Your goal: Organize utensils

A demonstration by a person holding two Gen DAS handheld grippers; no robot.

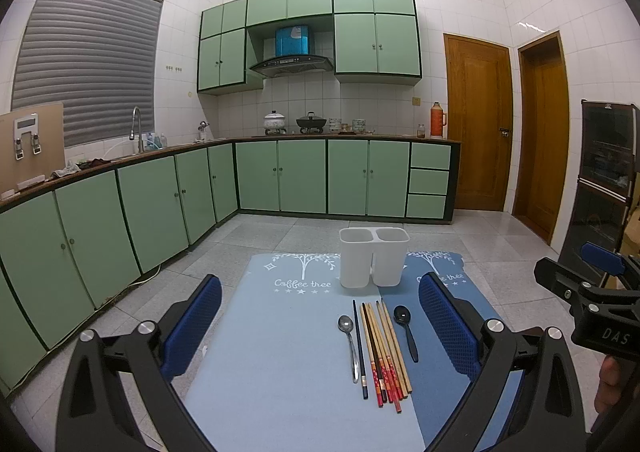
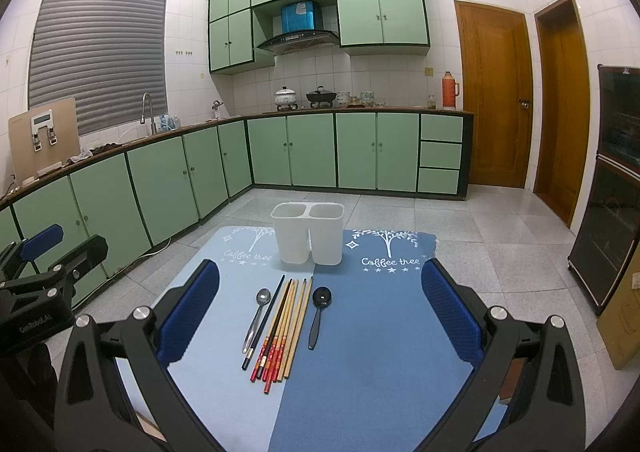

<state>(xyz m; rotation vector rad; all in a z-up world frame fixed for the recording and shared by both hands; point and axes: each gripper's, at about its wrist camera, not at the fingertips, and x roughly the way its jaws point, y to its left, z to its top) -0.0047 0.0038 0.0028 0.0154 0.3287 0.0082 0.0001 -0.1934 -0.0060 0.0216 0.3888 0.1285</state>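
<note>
Both claws spread wide, empty: left gripper, right gripper. Chopsticks lie bundled near white holder; thin, light, likely slippery, so pinch mid-shaft.

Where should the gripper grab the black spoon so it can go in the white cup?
Probably the middle of the black plastic spoon's slim handle, coming straight down from above with the right gripper, fingers either side. It lies flat on the blue mat, apart from the chopsticks, bowl end toward the white two-compartment holder.
</note>
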